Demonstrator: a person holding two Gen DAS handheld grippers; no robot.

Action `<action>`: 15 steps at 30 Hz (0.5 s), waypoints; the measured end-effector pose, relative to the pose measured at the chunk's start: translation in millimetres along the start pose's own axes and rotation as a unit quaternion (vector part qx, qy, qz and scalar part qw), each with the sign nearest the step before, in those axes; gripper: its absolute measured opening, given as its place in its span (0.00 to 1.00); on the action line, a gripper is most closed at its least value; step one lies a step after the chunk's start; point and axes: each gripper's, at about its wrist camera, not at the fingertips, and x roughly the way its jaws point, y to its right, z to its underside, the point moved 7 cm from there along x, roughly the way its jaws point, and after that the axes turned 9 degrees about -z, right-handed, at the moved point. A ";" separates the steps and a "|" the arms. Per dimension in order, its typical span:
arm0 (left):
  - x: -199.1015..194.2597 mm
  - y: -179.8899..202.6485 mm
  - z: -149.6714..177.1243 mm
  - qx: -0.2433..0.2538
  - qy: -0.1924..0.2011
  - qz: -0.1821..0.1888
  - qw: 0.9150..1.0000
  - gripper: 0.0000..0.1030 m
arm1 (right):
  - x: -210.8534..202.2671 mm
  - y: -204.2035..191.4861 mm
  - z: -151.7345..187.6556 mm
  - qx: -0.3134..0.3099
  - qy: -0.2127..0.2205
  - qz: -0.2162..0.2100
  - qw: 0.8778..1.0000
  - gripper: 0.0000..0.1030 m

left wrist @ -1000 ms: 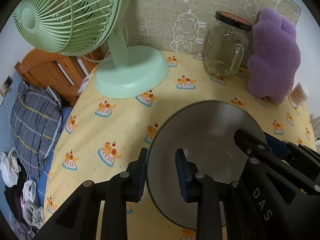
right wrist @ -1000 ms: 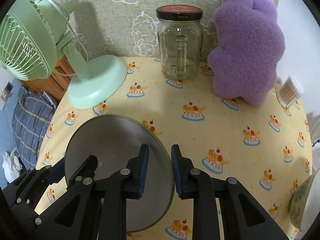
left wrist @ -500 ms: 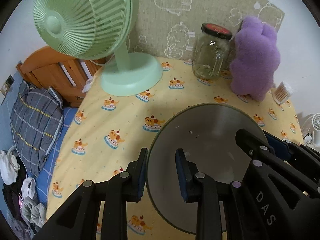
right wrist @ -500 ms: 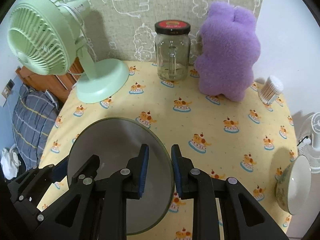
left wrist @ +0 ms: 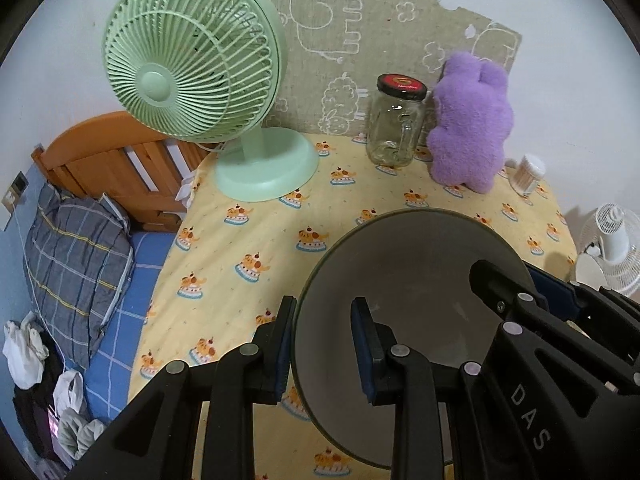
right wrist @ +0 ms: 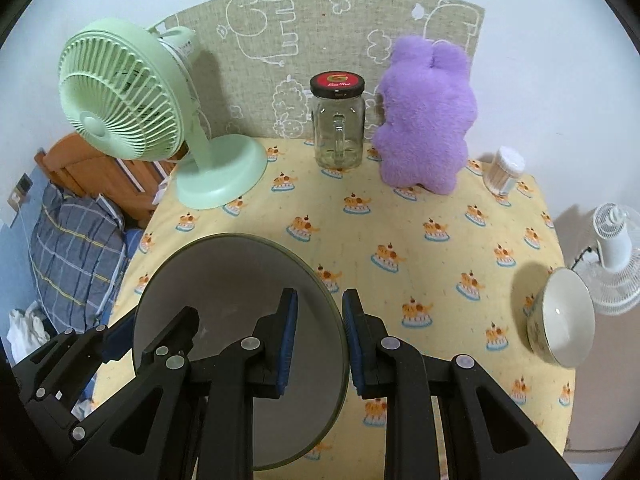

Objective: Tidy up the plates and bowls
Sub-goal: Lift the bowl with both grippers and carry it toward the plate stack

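A round grey plate [left wrist: 408, 264] with a dark rim is held above the yellow tablecloth [left wrist: 256, 240]. My left gripper [left wrist: 324, 344] is shut on its left rim. My right gripper [right wrist: 319, 336] is shut on its right rim; the plate also shows in the right wrist view [right wrist: 232, 280]. Each gripper shows in the other's view, on the far side of the plate. A white bowl [right wrist: 560, 316] with a patterned outside stands at the table's right edge.
At the back stand a green fan [right wrist: 132, 120], a glass jar with a red-and-black lid [right wrist: 339, 120], a purple plush toy [right wrist: 426, 120] and a cotton swab tub [right wrist: 504, 170]. A bed with a plaid pillow [left wrist: 72, 256] lies left. A white fan [right wrist: 612, 256] stands right.
Both grippers have risen and pulled back with the plate between them. More of the table shows, and the bowl at the right edge has come into the right wrist view.
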 end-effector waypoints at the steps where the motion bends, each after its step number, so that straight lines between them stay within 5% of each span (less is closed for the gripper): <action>1: -3.7 -2.5 2.5 0.000 0.002 0.003 1.000 0.25 | -4.0 -2.4 2.6 0.000 0.000 0.003 1.000 0.26; 15: -59.1 -26.8 42.7 0.022 0.026 0.037 0.999 0.25 | -67.8 -37.5 46.2 0.012 0.024 0.039 0.999 0.26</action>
